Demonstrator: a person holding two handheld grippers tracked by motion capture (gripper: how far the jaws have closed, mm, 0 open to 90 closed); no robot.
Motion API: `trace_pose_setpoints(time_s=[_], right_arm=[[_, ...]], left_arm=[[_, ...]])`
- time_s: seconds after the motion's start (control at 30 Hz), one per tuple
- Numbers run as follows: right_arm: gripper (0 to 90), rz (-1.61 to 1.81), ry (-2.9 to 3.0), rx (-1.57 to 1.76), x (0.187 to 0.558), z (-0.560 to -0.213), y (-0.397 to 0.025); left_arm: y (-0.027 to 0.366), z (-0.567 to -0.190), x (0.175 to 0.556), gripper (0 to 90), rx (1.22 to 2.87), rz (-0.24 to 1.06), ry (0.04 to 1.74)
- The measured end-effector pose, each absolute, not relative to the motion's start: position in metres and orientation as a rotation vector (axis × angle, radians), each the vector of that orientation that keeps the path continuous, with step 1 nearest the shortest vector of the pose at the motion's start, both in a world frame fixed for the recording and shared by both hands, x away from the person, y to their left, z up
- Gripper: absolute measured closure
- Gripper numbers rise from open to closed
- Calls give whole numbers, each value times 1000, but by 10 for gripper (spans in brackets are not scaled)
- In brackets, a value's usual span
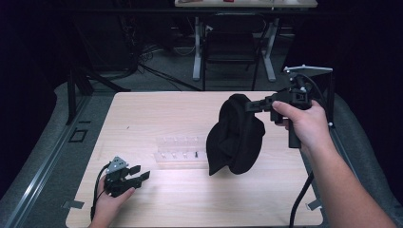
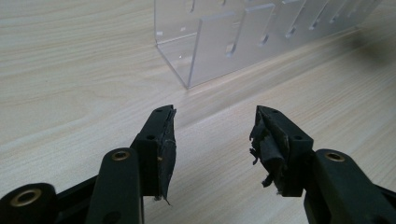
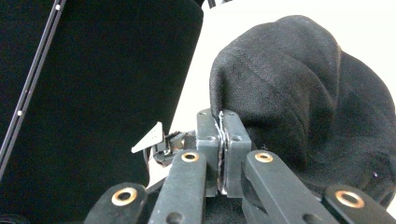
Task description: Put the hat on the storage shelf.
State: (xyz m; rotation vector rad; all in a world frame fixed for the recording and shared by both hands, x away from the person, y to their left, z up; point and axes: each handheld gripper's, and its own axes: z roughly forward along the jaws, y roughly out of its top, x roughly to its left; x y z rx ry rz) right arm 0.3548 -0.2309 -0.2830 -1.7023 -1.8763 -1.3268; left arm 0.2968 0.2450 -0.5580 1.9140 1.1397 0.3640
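Right claw clamped on edge of black knit hat, hat hanging lifted above bench, over right half. Left claw low at front-left of bench, jaws apart, nothing between them. Clear acrylic rack just ahead of left claw, sitting mid-bench.

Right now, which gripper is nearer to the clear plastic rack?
Left. The left gripper rests just before the clear plastic rack, open; the right gripper is raised beyond it, holding the black cloth.
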Motion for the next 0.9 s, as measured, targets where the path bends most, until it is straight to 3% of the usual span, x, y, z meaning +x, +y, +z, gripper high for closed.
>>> trace_pose_setpoints(time_s=[0.9], right_arm=[[883, -1362, -1825, -1810, 391, -292, -226]], left_arm=[[245, -558, 298, 489, 1911, 364, 1130]])
